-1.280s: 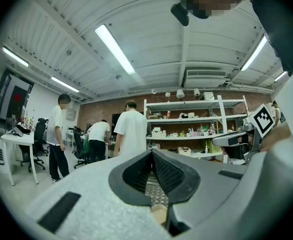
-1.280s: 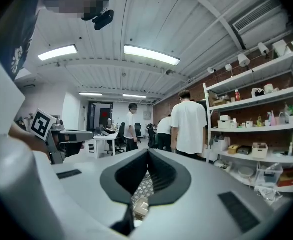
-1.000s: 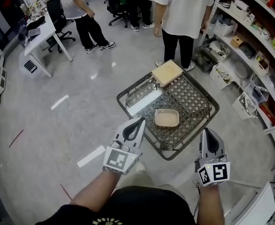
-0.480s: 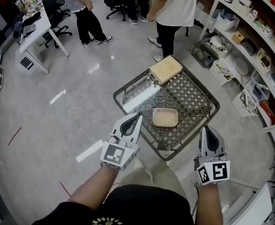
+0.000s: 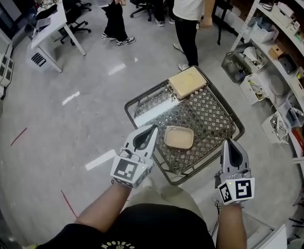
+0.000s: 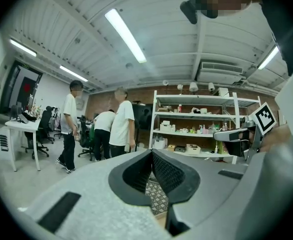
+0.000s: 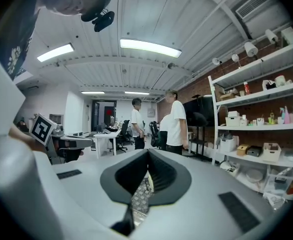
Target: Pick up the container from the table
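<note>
A shallow beige container (image 5: 179,137) sits on the black mesh table (image 5: 214,119), near its front edge. A tan flat block (image 5: 187,82) lies at the table's far corner. My left gripper (image 5: 153,129) is shut and empty, its tip just left of the container over the table's near-left edge. My right gripper (image 5: 228,142) is also shut and empty, to the container's right at the table's near-right edge. In the left gripper view the jaws (image 6: 151,152) meet at the tip, with mesh showing below. The right gripper view shows the same closed jaws (image 7: 147,152).
People stand beyond the table, one in a white shirt (image 5: 191,4). Shelves (image 5: 284,51) with boxes run along the right, and baskets (image 5: 240,66) stand on the floor beneath them. A white desk (image 5: 51,27) with office chairs is at the far left. Grey floor surrounds the table.
Both grippers have moved forward toward the table and now flank the container more closely. The people behind have shifted farther away.
</note>
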Motion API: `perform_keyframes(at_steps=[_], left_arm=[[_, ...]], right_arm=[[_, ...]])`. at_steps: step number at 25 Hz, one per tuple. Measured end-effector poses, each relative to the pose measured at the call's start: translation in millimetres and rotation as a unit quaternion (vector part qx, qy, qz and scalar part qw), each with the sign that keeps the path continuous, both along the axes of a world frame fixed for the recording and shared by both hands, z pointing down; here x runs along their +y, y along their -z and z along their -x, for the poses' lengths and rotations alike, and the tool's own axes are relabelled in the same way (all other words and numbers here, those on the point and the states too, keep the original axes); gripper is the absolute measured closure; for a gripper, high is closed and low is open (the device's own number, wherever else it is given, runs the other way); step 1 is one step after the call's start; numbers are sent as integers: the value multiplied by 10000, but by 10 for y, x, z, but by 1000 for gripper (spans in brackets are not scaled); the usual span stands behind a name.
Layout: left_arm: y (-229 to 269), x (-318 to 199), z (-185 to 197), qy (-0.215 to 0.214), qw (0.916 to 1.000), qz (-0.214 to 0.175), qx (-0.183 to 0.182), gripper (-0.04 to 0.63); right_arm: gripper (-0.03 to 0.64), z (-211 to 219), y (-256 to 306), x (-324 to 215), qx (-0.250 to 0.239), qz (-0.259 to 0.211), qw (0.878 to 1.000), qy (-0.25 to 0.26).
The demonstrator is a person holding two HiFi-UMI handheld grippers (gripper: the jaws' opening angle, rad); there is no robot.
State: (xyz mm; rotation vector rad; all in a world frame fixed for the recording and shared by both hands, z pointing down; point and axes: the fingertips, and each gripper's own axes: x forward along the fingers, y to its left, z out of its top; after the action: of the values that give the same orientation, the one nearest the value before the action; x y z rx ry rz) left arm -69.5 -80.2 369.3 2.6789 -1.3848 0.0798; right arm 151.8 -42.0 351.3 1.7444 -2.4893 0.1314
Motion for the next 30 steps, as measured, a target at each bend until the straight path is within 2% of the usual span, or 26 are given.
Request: perform_keyframes(at_steps=[5,12,17,30], left_arm=[[-28,-79,-142,136,9999,-44,-73,586],[-123,-106,-210,373,9991,219,-25,586],[-280,-173,-237,221,9990,374,-139,586],[-616,-522,-74,-196,9969,766,-30,586]], right_arm=[[609,-116,-67,-191,-87,25,9997,234],[609,-214,-155,-320,-155,91,9987,487],[609,-235,-227,-386,-182,177,9987,443],[609,-41,-633,-584,-93,496,9987,15]])
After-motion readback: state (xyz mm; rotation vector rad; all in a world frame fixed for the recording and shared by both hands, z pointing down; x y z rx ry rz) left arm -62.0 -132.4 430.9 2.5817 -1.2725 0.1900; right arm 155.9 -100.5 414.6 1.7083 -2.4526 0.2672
